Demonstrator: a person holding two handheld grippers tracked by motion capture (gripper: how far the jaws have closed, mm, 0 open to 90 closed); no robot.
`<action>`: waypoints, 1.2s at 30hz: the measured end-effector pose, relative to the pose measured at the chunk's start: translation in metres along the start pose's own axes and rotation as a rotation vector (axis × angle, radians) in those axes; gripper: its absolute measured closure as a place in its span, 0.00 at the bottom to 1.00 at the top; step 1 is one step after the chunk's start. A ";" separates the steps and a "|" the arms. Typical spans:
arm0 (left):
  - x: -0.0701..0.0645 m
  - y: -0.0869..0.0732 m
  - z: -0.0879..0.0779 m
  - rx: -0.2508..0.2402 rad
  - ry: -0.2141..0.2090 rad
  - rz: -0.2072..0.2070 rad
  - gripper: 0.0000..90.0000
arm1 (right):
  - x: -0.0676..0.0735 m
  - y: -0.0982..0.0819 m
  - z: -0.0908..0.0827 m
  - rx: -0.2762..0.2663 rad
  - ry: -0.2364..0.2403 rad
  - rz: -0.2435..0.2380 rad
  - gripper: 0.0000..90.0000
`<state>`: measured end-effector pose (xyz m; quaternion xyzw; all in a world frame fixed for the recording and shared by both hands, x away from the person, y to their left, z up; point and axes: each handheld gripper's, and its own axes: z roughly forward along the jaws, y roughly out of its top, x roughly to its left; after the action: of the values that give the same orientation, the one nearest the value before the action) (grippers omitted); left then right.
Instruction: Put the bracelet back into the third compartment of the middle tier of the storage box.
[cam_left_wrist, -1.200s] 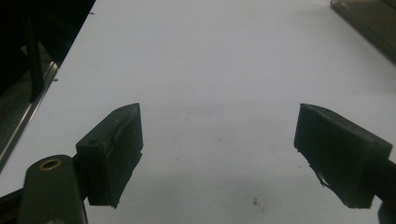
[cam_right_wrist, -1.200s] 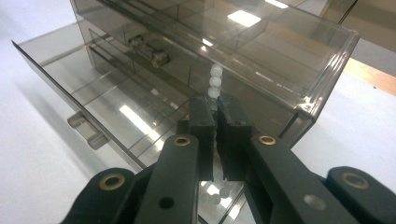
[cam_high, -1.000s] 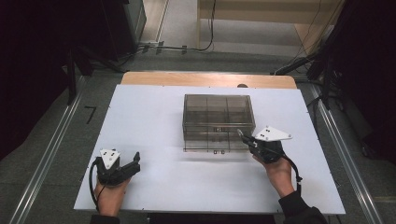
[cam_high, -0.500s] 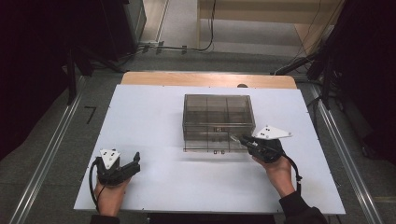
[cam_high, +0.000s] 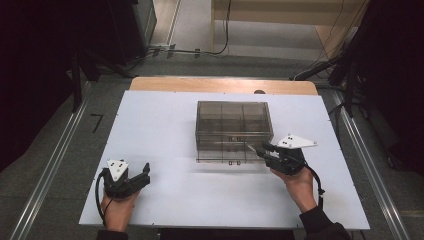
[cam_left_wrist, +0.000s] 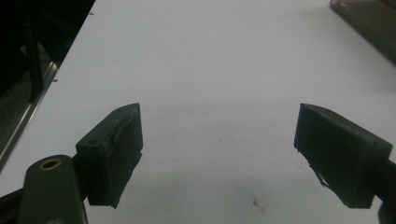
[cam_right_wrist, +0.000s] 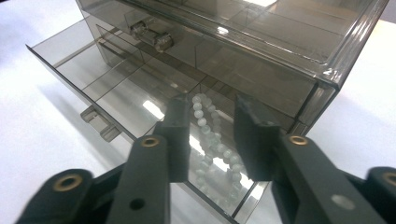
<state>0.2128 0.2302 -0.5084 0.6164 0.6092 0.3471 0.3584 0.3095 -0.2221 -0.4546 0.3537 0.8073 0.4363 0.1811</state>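
Note:
A smoky clear drawer box (cam_high: 234, 120) stands mid-table, its bottom drawer (cam_high: 226, 156) pulled out toward me. In the right gripper view the open drawer (cam_right_wrist: 88, 70) holds a string of pale beads (cam_right_wrist: 211, 140) in its near corner. My right gripper (cam_right_wrist: 212, 112) hovers over that corner. Its jaws have just been opening; the beads lie between and below them, and the pads do not press on them. From above, the right gripper (cam_high: 260, 149) sits at the drawer's right front. My left gripper (cam_high: 145, 174) rests at the table's front left, open with nothing between its jaws (cam_left_wrist: 219, 135).
The white table (cam_high: 160, 125) has bare room left of the box and along the front. A wooden edge (cam_high: 220, 85) runs behind it. The upper drawer's clear handle (cam_right_wrist: 152, 36) juts out above the open drawer. Dark floor and cables lie beyond.
The right gripper's jaws have spread apart over the drawer's corner, with the beads now lying loose in the drawer. Neither hand has shifted.

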 end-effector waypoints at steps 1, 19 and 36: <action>0.000 0.000 0.000 0.000 -0.001 0.000 0.17 | 0.000 0.000 0.000 0.002 0.001 0.004 0.63; 0.000 0.000 0.000 0.000 -0.002 0.000 0.17 | -0.004 -0.001 -0.005 0.022 -0.031 0.056 0.37; 0.000 0.000 -0.001 -0.002 -0.001 -0.007 0.17 | -0.026 -0.023 -0.024 0.038 -0.119 0.165 0.26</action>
<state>0.2122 0.2307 -0.5081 0.6141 0.6107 0.3463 0.3605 0.3034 -0.2637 -0.4613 0.4476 0.7713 0.4127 0.1855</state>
